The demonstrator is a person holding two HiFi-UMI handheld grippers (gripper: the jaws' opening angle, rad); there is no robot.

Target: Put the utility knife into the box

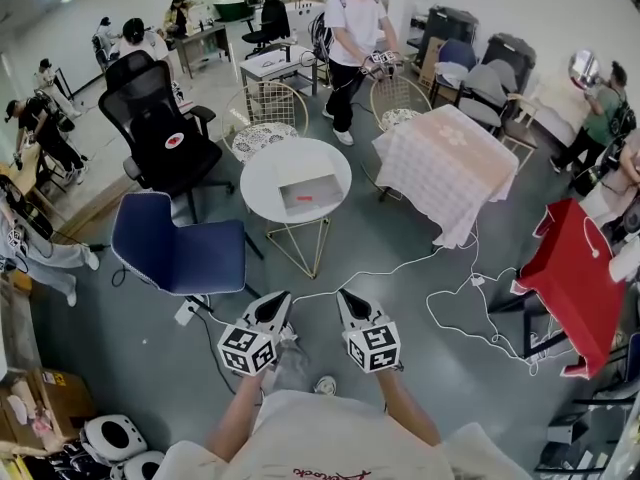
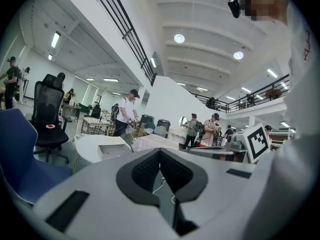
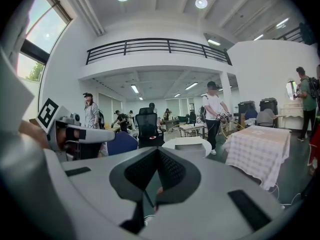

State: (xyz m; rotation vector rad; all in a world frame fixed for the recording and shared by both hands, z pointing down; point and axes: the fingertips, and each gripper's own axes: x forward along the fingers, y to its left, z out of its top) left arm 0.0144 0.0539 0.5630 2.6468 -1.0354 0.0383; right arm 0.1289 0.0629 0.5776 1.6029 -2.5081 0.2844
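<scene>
Left gripper (image 1: 277, 299) and right gripper (image 1: 346, 297), low centre: jaws pressed together, nothing held. Box (image 1: 322, 181) sits on the round table (image 1: 262, 183), mid-frame. The red item (image 1: 305, 198) inside may be the knife; too small to tell. Risk: the floor cable (image 1: 405, 264) could snag a foot on approach.

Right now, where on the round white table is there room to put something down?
The box crowds the near right part of the round white table. Bare top shows along the far edge, by the wire chair, and on the side toward the black chair. The checked-cloth table looks bare all over.
</scene>
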